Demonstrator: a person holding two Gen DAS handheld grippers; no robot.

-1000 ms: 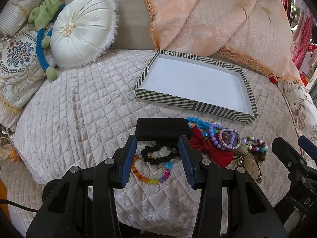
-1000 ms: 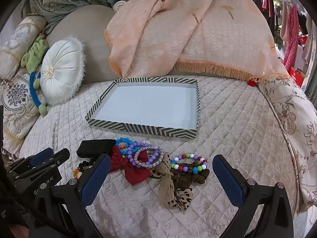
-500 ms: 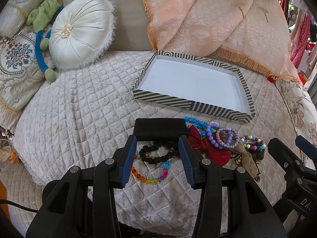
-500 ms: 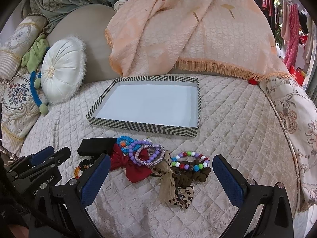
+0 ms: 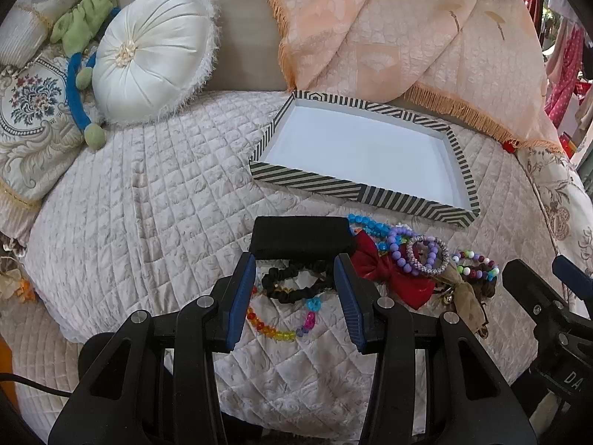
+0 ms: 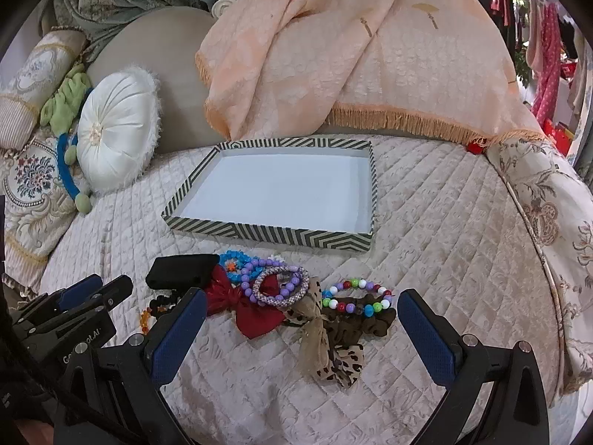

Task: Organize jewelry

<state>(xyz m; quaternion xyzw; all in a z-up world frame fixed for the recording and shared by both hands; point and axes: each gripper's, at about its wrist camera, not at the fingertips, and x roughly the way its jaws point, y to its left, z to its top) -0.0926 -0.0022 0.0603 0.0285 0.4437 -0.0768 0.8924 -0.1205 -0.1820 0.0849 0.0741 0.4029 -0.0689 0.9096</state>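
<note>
A striped tray [image 5: 318,180] [image 6: 259,231] with a bare white floor lies on the quilted bed. In front of it is a heap of jewelry: a black box [image 5: 302,237] [image 6: 181,270], a black scrunchie [image 5: 296,283], a rainbow bead bracelet [image 5: 281,330], a red bow [image 5: 393,274] [image 6: 255,313], purple bracelets [image 5: 422,256] [image 6: 281,283], blue beads [image 6: 233,259], a multicolour bead bracelet [image 6: 355,296] and a leopard bow [image 6: 333,352]. My left gripper [image 5: 294,296] is open, its fingers either side of the black scrunchie, above the bed. My right gripper [image 6: 296,328] is wide open over the bows.
A round white cushion [image 5: 152,55] [image 6: 115,129], a green and blue plush toy [image 5: 79,59] and embroidered pillows [image 5: 29,118] lie at the left. A peach fringed blanket [image 6: 352,55] drapes behind the tray. The bed drops off at its rounded front edge.
Both views have crept slightly closer to the bed; the jewelry and tray lie as before. Both grippers keep the same opening.
</note>
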